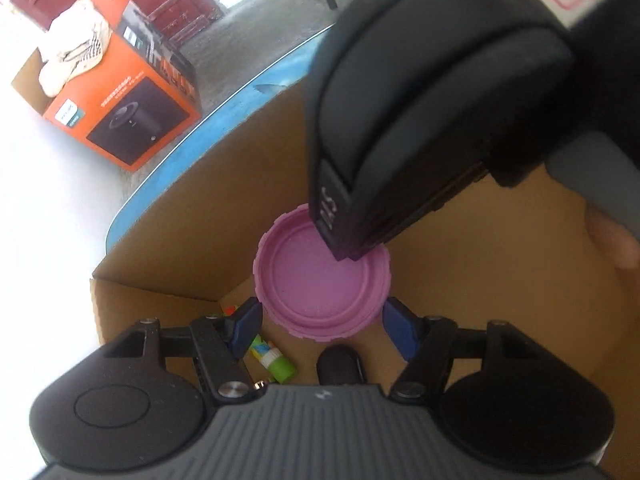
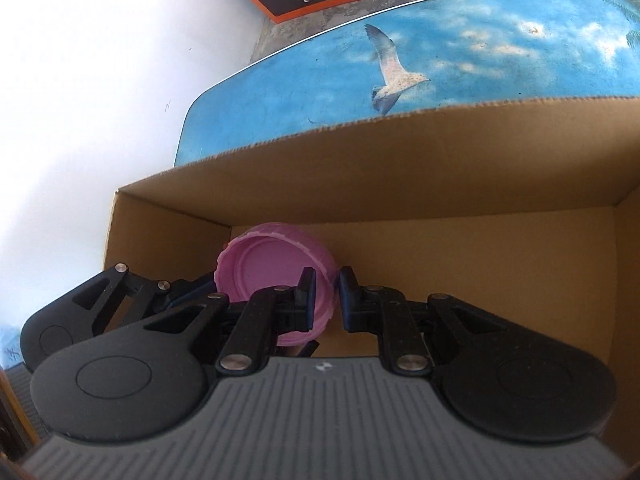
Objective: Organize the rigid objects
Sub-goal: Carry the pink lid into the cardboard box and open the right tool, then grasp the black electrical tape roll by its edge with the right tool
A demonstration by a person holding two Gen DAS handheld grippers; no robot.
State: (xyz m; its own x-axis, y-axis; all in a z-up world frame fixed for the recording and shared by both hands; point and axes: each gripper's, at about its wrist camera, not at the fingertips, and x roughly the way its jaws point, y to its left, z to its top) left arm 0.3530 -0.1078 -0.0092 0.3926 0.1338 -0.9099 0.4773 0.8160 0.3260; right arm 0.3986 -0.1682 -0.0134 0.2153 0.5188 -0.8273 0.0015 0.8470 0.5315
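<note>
Pink lid held over the open cardboard box, both grippers on it.

Left wrist view: the left gripper [image 1: 322, 322] clamps a round pink lid [image 1: 320, 276], ribbed on its rim, hollow side facing the camera, a blue pad at each side of the rim. The right gripper [image 1: 348, 248] reaches into the hollow. Below, near the cardboard box's [image 1: 160, 240] left corner, lie a green tube [image 1: 276, 362] and small coloured bits.
Right wrist view: the right gripper [image 2: 326, 300] is clenched on the lid's [image 2: 260, 268] rim wall, near the box's [image 2: 360, 168] left inner corner; the box stands on the blue sky-print tabletop [image 2: 500, 52].
</note>
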